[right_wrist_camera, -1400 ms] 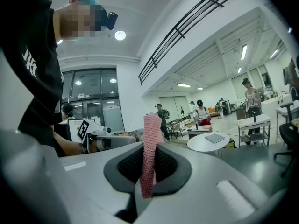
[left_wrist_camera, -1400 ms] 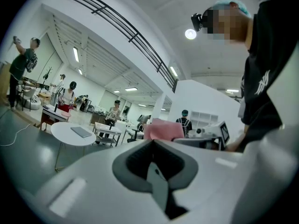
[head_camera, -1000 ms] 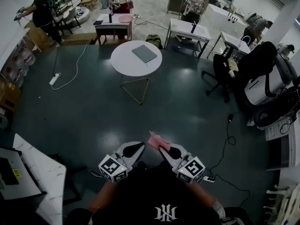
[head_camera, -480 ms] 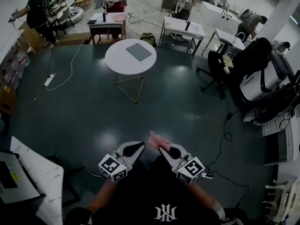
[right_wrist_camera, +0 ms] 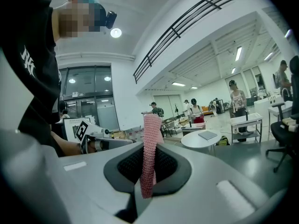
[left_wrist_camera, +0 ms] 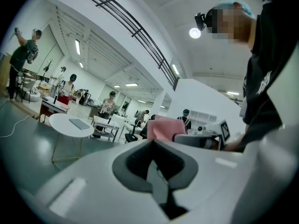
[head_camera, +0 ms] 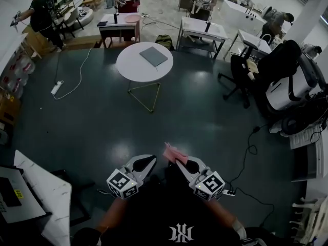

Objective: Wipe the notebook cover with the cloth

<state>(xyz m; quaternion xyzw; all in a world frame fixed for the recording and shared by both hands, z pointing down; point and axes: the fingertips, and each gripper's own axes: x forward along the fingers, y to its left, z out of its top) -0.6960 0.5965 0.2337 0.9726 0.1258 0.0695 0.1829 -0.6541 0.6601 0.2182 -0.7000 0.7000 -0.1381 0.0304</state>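
Notebook [head_camera: 154, 56] is seen on a round bench [head_camera: 130, 68], far ahead of the right hand-held gripper [head_camera: 178, 161], which is clamped on pink cloth [head_camera: 173, 151]. The left hand-held gripper [head_camera: 152, 159] is closed, empty. Approach is judged needed before wiping.

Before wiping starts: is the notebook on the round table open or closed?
Closed: the notebook lies flat on the table, only its cover showing.

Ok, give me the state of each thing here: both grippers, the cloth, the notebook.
left gripper: jaws shut, empty.
right gripper: jaws shut on the cloth.
cloth: pinched, standing up from the jaws.
notebook: closed, flat on the round table.
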